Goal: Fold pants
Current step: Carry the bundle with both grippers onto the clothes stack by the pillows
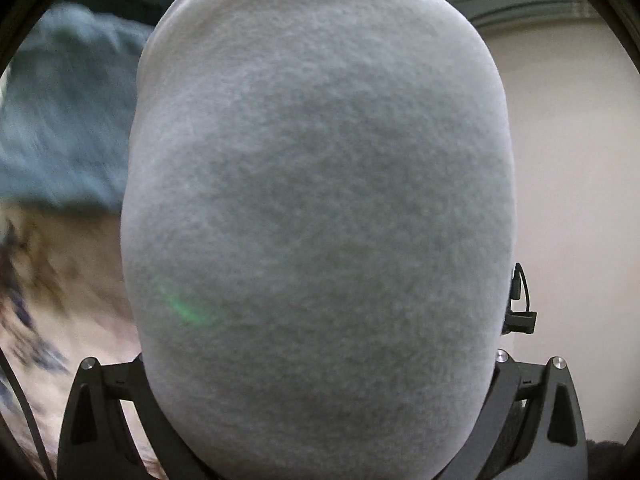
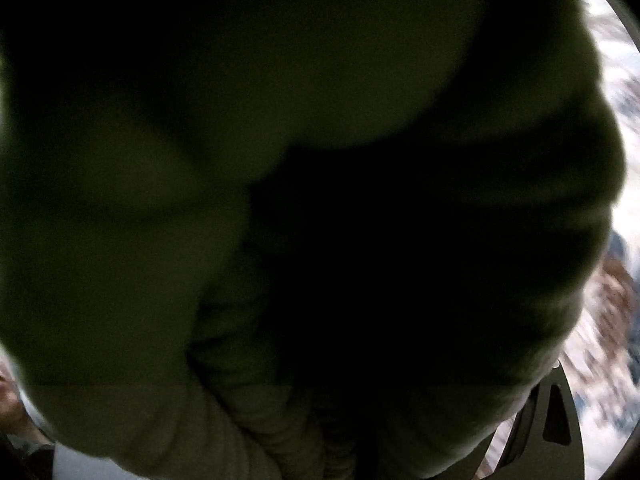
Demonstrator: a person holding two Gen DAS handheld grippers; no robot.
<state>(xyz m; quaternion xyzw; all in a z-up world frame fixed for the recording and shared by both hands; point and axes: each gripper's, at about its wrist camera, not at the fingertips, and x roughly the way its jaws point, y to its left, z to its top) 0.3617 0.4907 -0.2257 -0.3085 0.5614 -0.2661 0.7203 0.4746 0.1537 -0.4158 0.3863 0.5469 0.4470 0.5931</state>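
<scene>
Light grey fleece pants (image 1: 320, 208) bulge up close and fill the middle of the left wrist view. They rise from between the black fingers (image 1: 96, 412) of my left gripper (image 1: 320, 408), which is shut on the cloth, its fingertips hidden. In the right wrist view the same pants (image 2: 280, 160) cover almost the whole lens and look dark and blurred. A ribbed waistband (image 2: 272, 420) runs down to the bottom centre. My right gripper (image 2: 340, 440) is shut on the pants, and only one black finger (image 2: 556, 420) shows at the lower right.
A blue-grey cloth (image 1: 68, 112) lies at the left, blurred by motion. A beige patterned surface with dark marks (image 1: 48, 300) (image 2: 608, 300) lies below. A plain pale wall (image 1: 572, 184) stands to the right. A hand (image 2: 10, 400) shows at the left edge.
</scene>
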